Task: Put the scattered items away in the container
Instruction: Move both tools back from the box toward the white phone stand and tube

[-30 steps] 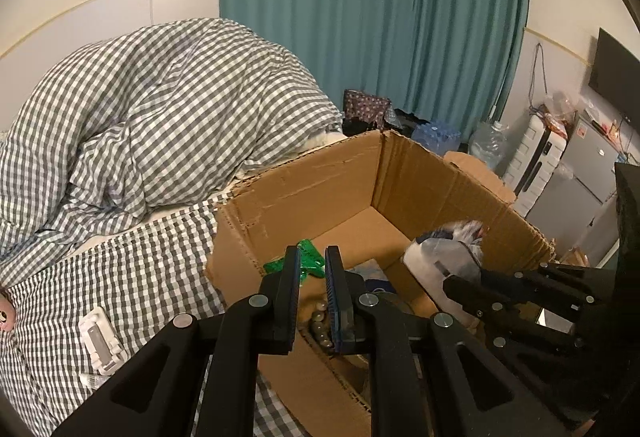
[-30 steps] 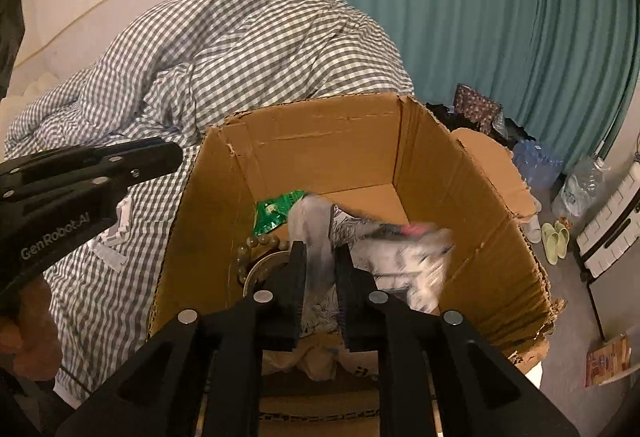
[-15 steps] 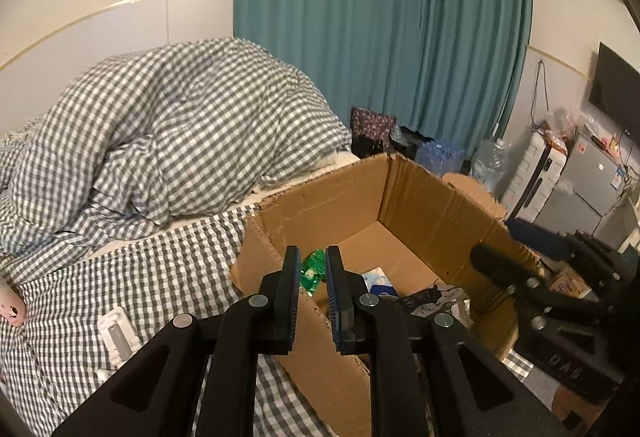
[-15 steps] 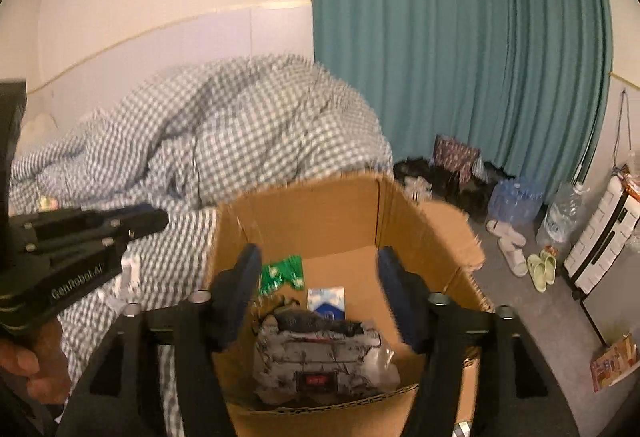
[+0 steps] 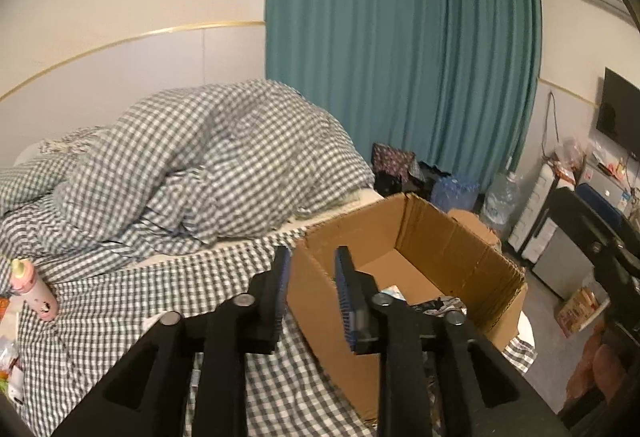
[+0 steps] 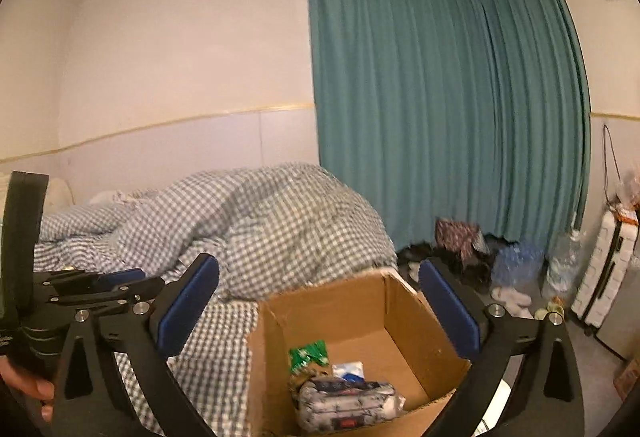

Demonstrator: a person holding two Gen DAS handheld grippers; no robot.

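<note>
Now my right claw (image 6: 316,313) is opening wide with nothing in it, above the brown cardboard box (image 6: 340,307) on the checked bed. My left claw (image 5: 310,277) is opening too, empty. Next I should fetch the pink bottle (image 5: 34,289), far left of the box.

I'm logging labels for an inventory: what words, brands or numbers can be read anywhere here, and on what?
No text can be read.
Grey patterned pouch, red label: blurred.
Blue-and-white packet in the cardboard box: too small.
Pink bottle: print illegible.
</note>
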